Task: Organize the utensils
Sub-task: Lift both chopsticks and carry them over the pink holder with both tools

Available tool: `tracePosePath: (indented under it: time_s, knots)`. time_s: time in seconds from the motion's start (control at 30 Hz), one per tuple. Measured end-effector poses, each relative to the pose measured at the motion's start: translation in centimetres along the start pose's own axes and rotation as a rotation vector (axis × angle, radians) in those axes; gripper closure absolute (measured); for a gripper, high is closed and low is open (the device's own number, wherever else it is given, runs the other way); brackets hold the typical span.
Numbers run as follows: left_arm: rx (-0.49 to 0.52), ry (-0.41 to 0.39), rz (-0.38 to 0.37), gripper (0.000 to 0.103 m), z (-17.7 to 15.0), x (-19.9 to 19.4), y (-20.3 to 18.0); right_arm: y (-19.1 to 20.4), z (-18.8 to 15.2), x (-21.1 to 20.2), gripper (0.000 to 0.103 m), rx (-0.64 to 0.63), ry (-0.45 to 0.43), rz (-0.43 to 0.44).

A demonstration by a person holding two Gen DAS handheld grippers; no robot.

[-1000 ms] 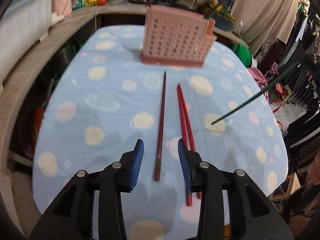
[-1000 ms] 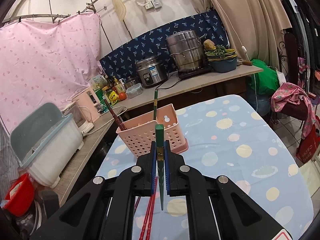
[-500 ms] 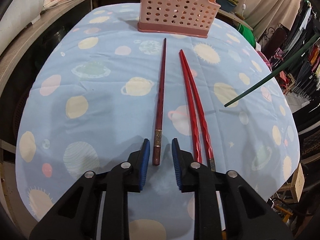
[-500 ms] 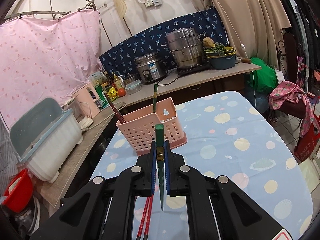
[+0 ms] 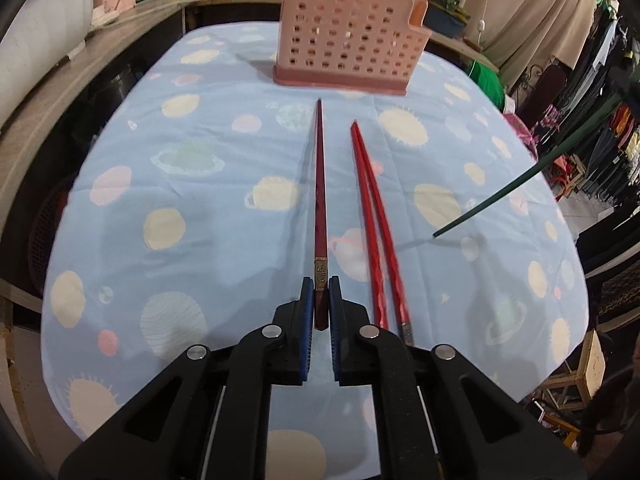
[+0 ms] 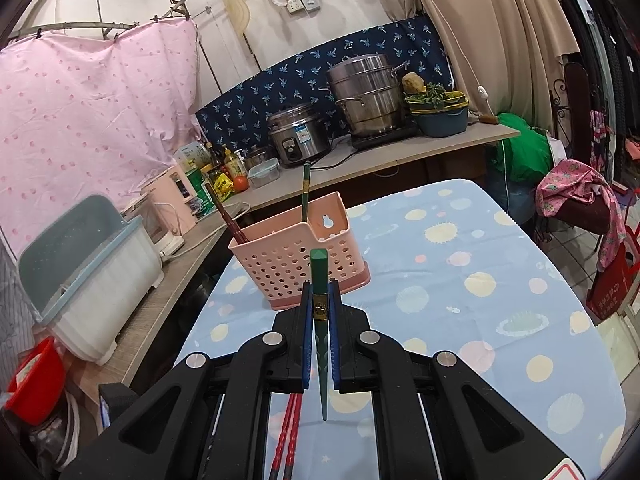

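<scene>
Dark red chopstick (image 5: 320, 200), lying on the bench (image 5: 200, 208) before the pink holder (image 5: 348, 32): left gripper (image 5: 319, 300) fingers have just closed on its near end, ready for lifting. Two bright red chopsticks (image 5: 374, 216) remain lying. Right gripper (image 6: 320, 304) clamps one green chopstick (image 6: 320, 276); two stand in the holder.

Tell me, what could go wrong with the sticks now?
The left gripper, whose jaws have just been closing, pinches only the very end of the dark red chopstick, so it may droop or swing when lifted. The bright red pair lies close beside it and could get knocked. The right gripper holds a green chopstick whose long tip might poke the tablecloth.
</scene>
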State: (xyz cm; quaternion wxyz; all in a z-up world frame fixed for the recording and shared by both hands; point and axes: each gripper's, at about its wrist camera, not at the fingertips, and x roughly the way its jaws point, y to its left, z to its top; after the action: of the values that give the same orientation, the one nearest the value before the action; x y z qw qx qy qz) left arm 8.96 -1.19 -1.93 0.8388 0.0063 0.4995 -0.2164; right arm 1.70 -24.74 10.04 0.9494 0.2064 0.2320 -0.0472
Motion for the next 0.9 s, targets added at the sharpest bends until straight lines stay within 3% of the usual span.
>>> tracePosePath:
  time_s: [0.4, 0.9]
  knots:
    - [-0.037, -0.201, -0.015, 0.096, 6.2, -8.7, 0.2, 0.1, 1.3, 0.1, 0.096, -0.008, -0.024, 0.005]
    - [-0.025, -0.363, -0.006, 0.096, 13.2, -13.3, -0.5, 0.8, 3.4, 3.1, 0.096, 0.028, 0.004, 0.062]
